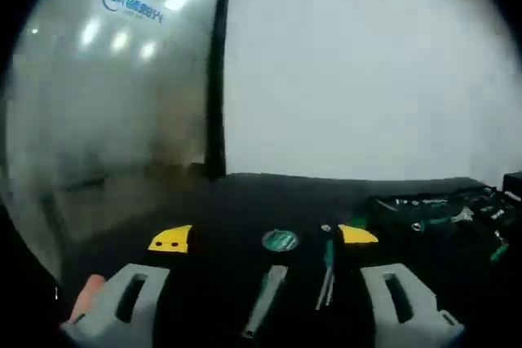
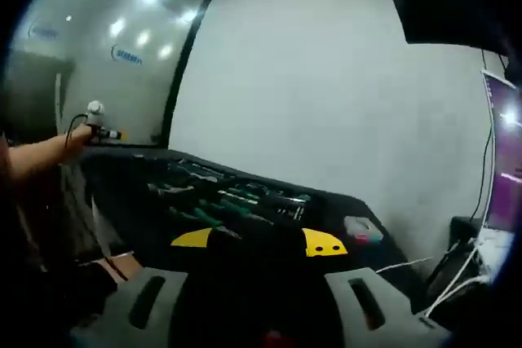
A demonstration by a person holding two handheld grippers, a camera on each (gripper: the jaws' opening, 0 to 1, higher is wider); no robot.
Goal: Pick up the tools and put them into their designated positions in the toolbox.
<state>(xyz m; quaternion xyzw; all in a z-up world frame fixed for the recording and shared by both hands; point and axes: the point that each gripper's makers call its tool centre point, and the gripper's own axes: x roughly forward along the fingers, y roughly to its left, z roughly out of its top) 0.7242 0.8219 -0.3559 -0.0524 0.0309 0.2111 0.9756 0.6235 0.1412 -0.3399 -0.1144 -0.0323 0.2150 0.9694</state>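
Observation:
In the left gripper view my left gripper is open, its yellow-tipped jaws wide apart low over a black table. Loose tools lie on the table between the jaws: a round green-topped piece, a grey-shafted tool and a thin green-handled tool. The open toolbox, with green-handled tools in its slots, lies to the right. In the right gripper view my right gripper is open and holds nothing. It stands just before the toolbox.
A person's hand at the far left holds the left gripper above the table. A small pink-and-grey box sits right of the toolbox. White cables and a lit screen are at the right. A glass wall stands behind.

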